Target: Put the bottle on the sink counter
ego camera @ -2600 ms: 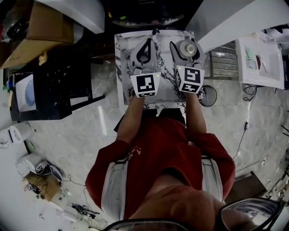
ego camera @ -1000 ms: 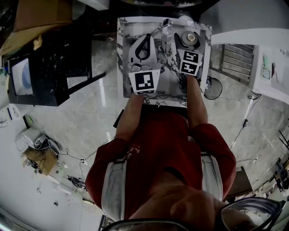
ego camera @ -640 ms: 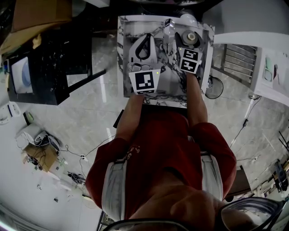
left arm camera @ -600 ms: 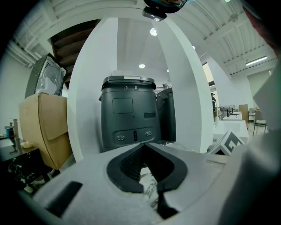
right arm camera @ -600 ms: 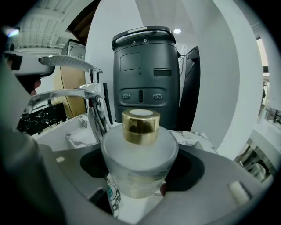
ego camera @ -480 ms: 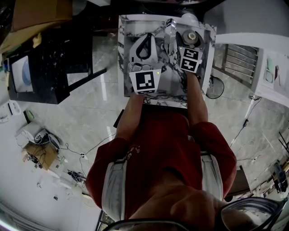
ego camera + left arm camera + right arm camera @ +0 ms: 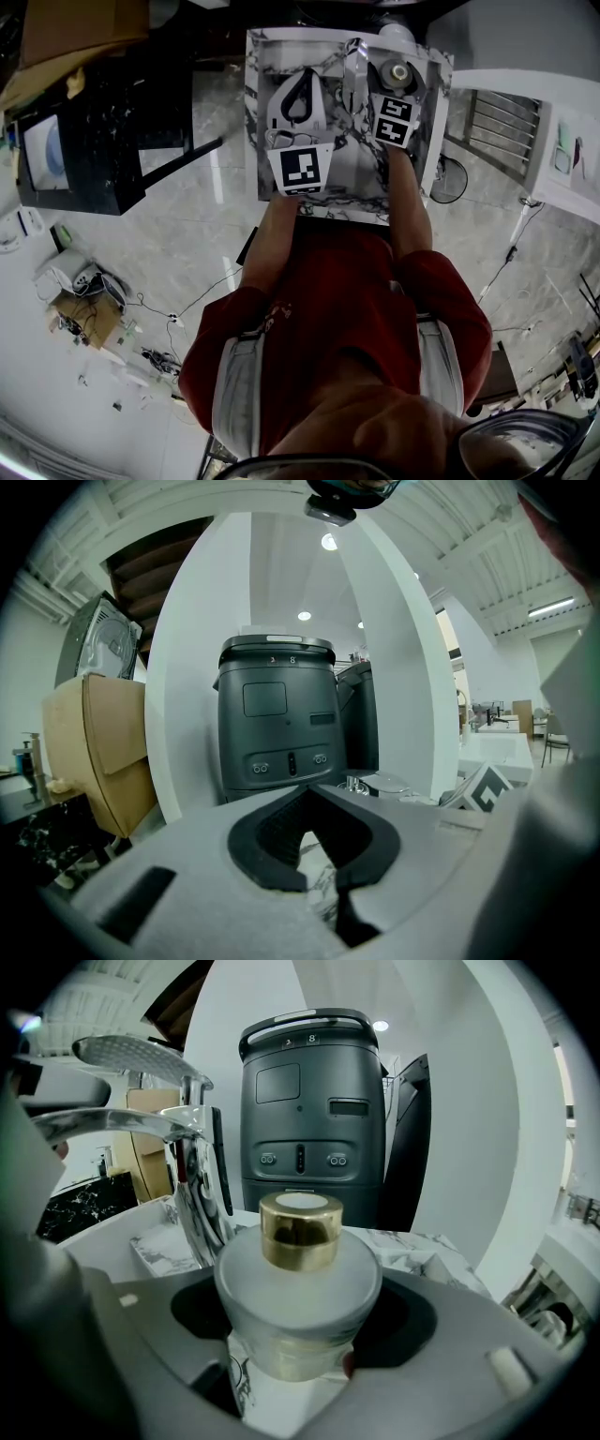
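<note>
Now, nearest of all, the person in the red shirt stands at the near edge of the marble sink counter with both arms stretched over it. On the left, the left gripper hangs over the near-left part of the counter. Its jaws are pressed together at the tips with nothing between them, and only marble shows through the loop they form.

Farther in and to the right, the right gripper is clamped on the bottle. This is a squat frosted white bottle with a gold cap, standing upright, and the jaws pinch its round body from both sides. It sits over the far-right part of the counter, just to the right of the chrome faucet. Marble shows directly under the bottle, but I cannot tell whether the base is touching it or is a little above it. Beyond the counter's far edge stands a dark grey machine.

The step in hand looks like the set-down, since the bottle has been brought over the counter and is low above it. The next move would be to settle the base flat on the marble, clear of the faucet. The jaws can then spread and draw straight back toward the near edge so they do not tip the bottle.
</note>
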Tool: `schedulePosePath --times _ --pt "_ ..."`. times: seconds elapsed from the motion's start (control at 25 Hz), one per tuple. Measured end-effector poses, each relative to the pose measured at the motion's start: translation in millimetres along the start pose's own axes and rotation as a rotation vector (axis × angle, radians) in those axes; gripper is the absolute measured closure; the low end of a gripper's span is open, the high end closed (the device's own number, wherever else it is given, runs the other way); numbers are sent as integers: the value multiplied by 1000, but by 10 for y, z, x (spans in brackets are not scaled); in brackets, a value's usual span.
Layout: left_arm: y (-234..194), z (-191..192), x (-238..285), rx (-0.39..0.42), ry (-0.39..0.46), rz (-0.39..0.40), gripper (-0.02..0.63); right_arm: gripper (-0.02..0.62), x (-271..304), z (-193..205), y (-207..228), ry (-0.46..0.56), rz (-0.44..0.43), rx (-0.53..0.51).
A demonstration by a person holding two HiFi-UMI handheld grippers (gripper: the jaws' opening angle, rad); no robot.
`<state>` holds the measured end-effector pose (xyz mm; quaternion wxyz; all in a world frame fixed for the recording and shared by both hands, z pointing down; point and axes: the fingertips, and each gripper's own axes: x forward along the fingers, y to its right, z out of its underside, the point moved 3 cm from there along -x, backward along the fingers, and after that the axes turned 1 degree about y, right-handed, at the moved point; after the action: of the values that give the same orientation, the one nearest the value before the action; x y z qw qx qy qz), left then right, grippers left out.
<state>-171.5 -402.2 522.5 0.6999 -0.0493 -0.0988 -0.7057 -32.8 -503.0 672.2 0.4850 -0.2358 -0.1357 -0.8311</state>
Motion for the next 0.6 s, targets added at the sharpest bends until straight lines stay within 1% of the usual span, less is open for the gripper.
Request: schedulePosePath --times 0.2,0.4,0.6 --pt "19 17 14 -2 -4 3 611 255 52 0 8 7 15 -36" --pt "29 23 30 -3 -7 6 611 253 121 -39 28 10 25 -33" --pt "53 -1 33 -11 -1 9 611 253 176 -75 55 1 54 -21"
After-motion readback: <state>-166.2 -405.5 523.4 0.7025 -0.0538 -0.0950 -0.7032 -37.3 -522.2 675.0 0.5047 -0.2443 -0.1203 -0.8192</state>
